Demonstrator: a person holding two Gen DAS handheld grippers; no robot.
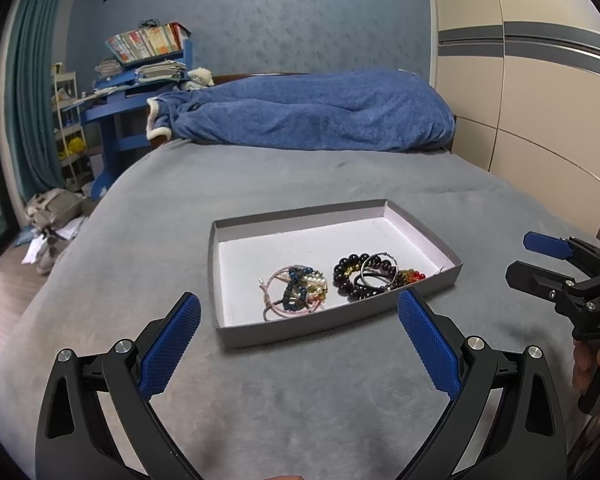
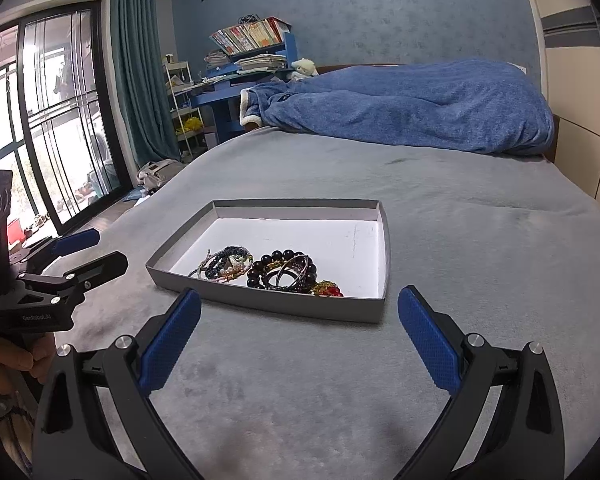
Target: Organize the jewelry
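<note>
A shallow grey box lid with a white inside lies on the grey bed cover. In its near part lie a tangle of pink, pearl and blue bead bracelets, a black bead bracelet with metal rings and red-orange beads. My left gripper is open and empty, just short of the box's near edge. My right gripper is open and empty, also short of the box. Each gripper shows in the other's view, the right and the left.
A crumpled blue blanket lies across the far end of the bed. A blue desk with books and a bag on the floor are at the left. A wardrobe stands on the right.
</note>
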